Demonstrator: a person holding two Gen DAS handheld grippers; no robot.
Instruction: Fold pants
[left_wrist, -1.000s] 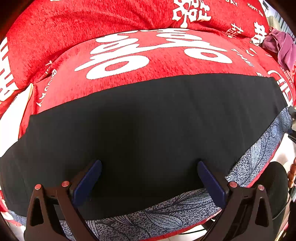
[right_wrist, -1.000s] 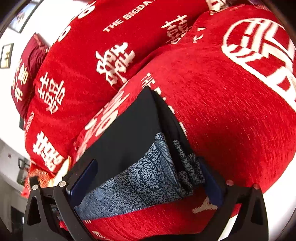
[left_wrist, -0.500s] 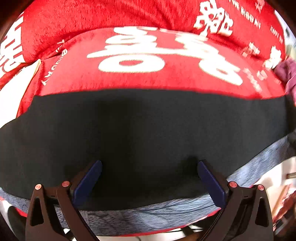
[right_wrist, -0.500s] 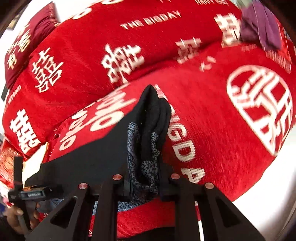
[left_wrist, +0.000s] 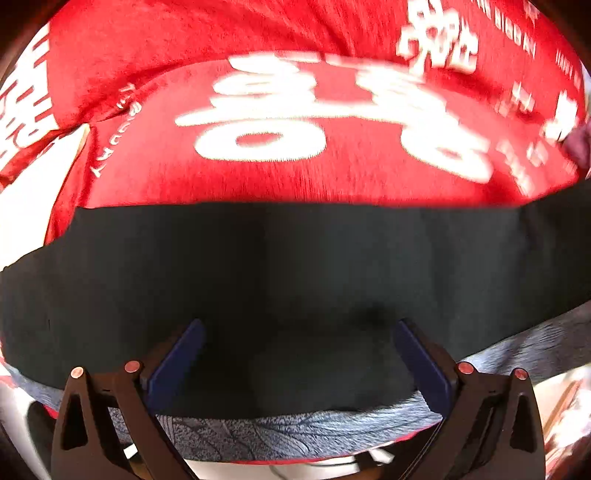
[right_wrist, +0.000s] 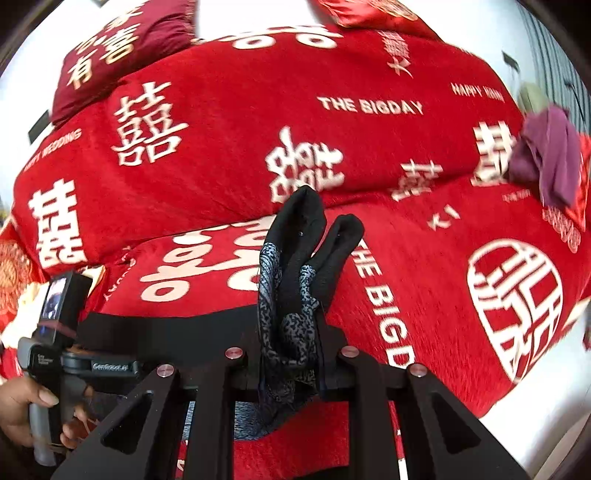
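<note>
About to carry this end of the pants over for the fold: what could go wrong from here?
1. The right gripper pinches a bunched end of the pants, its jaws having just closed on it. Several loose layers poke up, so one may slip out.
2. The left gripper is open over the black fabric, pinning nothing, so the whole garment may drag across the red blanket instead of folding.

Left wrist view: steeply down, close over pants (left_wrist: 295, 277) on red blanket (left_wrist: 295, 177). Right wrist view: lower angle, farther back; both share pants, blanket
</note>
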